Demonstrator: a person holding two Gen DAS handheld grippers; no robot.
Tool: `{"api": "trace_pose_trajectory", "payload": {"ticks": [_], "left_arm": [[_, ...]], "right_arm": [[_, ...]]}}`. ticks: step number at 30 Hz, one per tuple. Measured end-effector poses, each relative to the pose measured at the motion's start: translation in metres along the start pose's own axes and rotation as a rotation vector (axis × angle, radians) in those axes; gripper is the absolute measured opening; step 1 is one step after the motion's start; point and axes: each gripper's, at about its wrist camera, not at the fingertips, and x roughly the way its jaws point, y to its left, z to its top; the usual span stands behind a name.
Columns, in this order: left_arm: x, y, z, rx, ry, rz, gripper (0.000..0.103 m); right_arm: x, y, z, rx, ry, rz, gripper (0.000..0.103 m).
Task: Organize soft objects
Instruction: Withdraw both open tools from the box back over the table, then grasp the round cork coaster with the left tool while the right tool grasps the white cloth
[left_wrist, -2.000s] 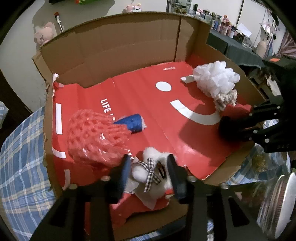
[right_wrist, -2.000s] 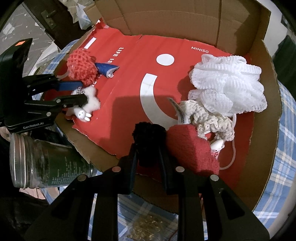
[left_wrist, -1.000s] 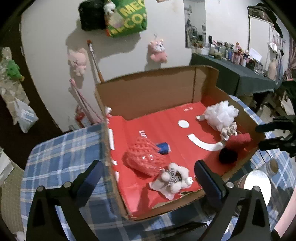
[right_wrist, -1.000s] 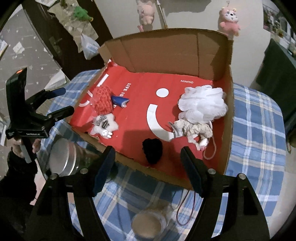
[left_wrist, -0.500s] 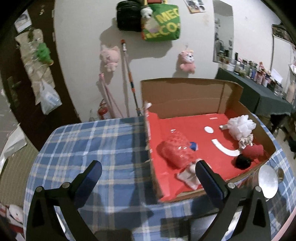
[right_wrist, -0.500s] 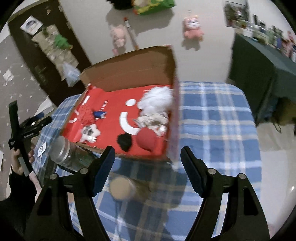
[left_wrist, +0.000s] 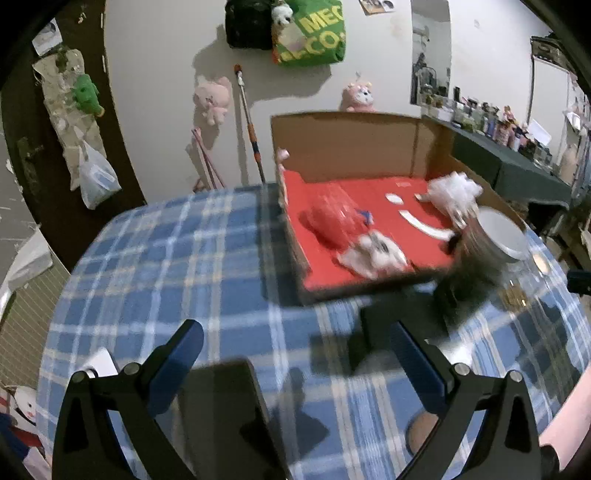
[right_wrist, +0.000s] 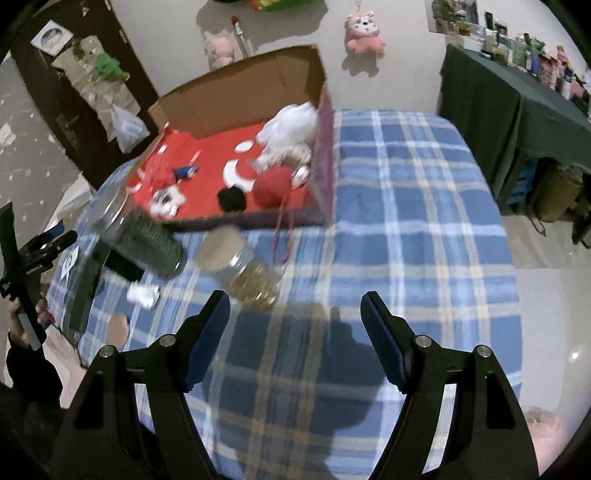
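1. The left tool (left_wrist: 295, 339) hangs over the checked surface (left_wrist: 177, 266) with its jaws wide apart and nothing between them
2. The right tool (right_wrist: 295, 306) is likewise spread wide and empty, above bare cloth
3. The box (right_wrist: 236, 92) stands at the far side of the surface, its red floor showing
4. In it lie a white puff (right_wrist: 291, 129) at the far right, a red ball (right_wrist: 271, 188) and a black pompom (right_wrist: 231, 197) near the front edge, a white plush (right_wrist: 166, 201) and a red net (left_wrist: 332, 218) to the left
5. Two jars (right_wrist: 144, 236) stand just before the box; the pictures are blurred
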Motion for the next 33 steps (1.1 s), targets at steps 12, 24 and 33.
{"api": "trace_pose_trajectory", "payload": {"ticks": [12, 24, 33], "left_arm": [[0.007, -0.025, -0.059, -0.032, 0.092, -0.119, 0.103], [0.001, -0.051, -0.077, -0.033, 0.078, -0.214, 0.099], [0.005, -0.071, -0.091, -0.012, 0.086, -0.232, 0.093]], "right_arm": [[0.018, 0.045, -0.037, -0.047, 0.043, 0.077, 0.073], [0.041, 0.115, -0.047, -0.119, -0.018, 0.179, 0.073], [0.083, 0.157, -0.035, -0.139, 0.023, 0.218, 0.073]]}}
